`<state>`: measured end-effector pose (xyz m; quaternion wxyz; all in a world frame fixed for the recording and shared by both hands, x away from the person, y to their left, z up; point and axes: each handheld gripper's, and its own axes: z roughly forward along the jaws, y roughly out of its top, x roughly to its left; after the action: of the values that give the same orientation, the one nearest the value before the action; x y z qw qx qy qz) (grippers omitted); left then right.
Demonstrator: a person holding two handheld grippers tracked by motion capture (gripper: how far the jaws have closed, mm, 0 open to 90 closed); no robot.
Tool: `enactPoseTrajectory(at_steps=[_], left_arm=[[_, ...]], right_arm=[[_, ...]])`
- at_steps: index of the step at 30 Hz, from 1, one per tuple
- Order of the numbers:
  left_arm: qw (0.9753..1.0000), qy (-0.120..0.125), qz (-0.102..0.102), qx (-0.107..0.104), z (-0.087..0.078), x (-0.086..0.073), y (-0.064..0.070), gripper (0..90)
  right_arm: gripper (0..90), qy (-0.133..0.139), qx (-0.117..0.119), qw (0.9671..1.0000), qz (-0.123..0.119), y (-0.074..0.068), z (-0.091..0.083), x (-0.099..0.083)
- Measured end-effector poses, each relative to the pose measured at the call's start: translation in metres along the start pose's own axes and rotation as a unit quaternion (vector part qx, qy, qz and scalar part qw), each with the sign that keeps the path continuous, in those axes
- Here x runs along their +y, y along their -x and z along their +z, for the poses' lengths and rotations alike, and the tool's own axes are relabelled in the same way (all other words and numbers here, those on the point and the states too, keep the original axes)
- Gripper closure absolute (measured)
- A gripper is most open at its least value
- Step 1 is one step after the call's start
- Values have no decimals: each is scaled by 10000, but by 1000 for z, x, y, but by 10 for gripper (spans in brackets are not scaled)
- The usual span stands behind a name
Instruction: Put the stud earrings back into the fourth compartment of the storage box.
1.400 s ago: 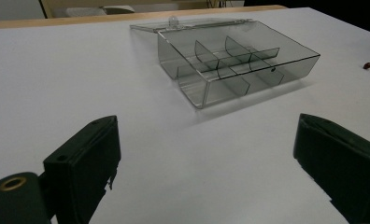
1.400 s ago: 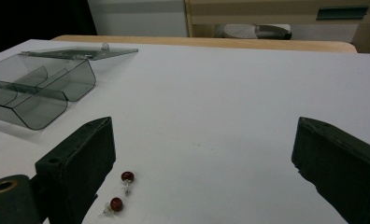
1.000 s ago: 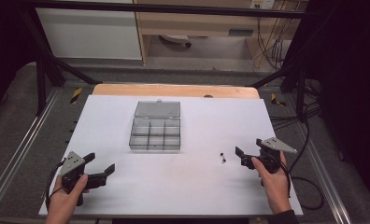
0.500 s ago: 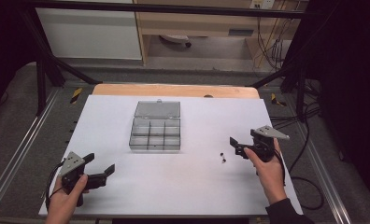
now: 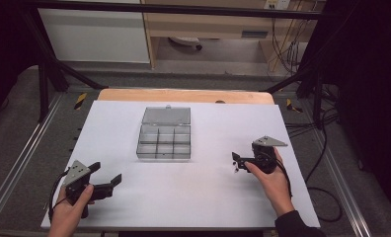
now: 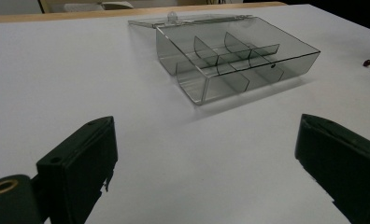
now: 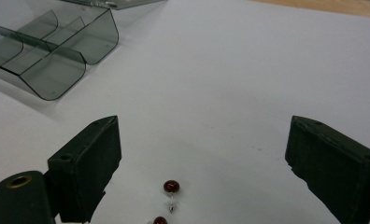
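Forward since before, the right tongs (image 5: 239,163) straddle two dark red beads (image 7: 171,186), jaws apart; left tongs (image 5: 105,177) gape too.

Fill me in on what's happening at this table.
A person holds a hand-held gripper in each hand over a white table. The right hand-held gripper, jaws open, is at two small dark red beads that lie between its jaws on the table. The left hand-held gripper waits open near the front left, holding nothing. A clear divided box sits mid-table with its lid open and its compartments look empty.
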<state>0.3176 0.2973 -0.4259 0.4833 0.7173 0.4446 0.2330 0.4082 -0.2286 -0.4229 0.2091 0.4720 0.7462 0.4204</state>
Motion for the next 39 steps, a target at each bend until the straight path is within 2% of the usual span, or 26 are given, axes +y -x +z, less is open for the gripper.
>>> enactPoseTrajectory(at_steps=[2,10,13,20,28,33,39], left_arm=[[10000,-22,-4,0,0,0,0,59],[9999,-104,9,16,2,-1,1,59],[9999,-98,-11,34,2,-2,0,59],[10000,-68,9,19,1,-1,0,58],[9999,-107,8,49,3,-1,-1,59],[9999,-106,23,32,2,-1,-1,59],[9999,-94,3,47,2,-1,-3,59]], right_arm=[[175,-136,107,9998,-28,-1,3,-2],[259,-328,179,9992,-144,-3,8,-6],[316,-280,159,9993,-189,-3,9,-6],[387,-271,122,9995,-59,1,8,-8],[497,-343,153,9991,-207,0,11,-10],[575,-435,148,9987,-222,0,14,-14],[625,-385,185,9988,-223,-1,12,-16]])
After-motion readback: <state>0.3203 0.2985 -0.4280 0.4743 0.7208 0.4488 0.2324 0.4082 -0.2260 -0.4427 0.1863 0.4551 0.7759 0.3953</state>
